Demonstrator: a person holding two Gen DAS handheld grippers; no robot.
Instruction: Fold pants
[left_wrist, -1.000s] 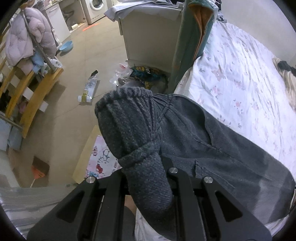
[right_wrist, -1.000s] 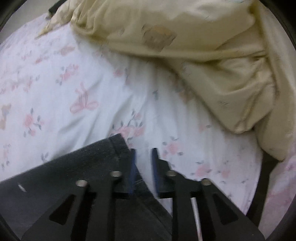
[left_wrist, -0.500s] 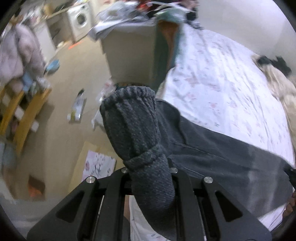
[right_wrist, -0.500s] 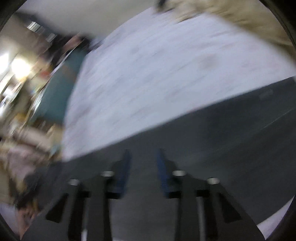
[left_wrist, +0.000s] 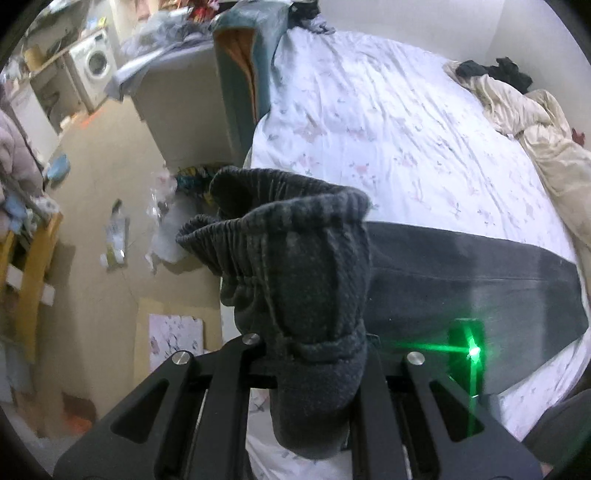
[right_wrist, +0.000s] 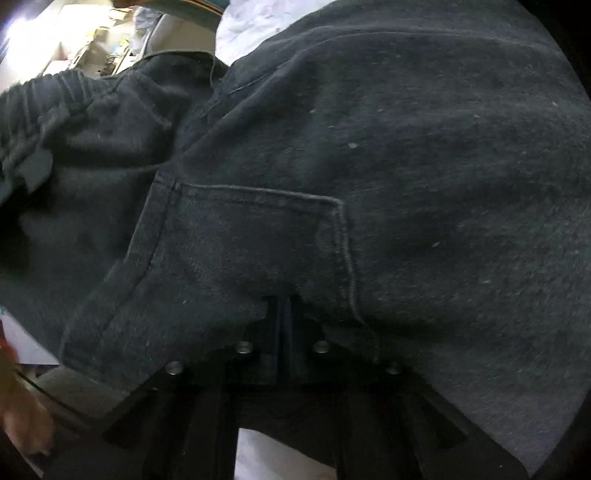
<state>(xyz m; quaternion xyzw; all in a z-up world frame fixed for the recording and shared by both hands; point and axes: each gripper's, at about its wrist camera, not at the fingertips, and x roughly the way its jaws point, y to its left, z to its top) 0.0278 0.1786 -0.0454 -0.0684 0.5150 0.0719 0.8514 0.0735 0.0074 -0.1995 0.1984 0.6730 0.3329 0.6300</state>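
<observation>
On the floral bed sheet (left_wrist: 369, 122) lie the dark grey pants (left_wrist: 461, 273), legs stretched flat — their ribbed waistband bunched up and clenched in the left gripper (left_wrist: 314, 365). The right gripper (right_wrist: 282, 314), jaws pressed together, noses against the pants' patch pocket (right_wrist: 240, 251) — no cloth visibly caught.

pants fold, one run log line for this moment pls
left gripper: shut on pants waistband | right gripper: shut, against pants | pants: legs across bed
</observation>
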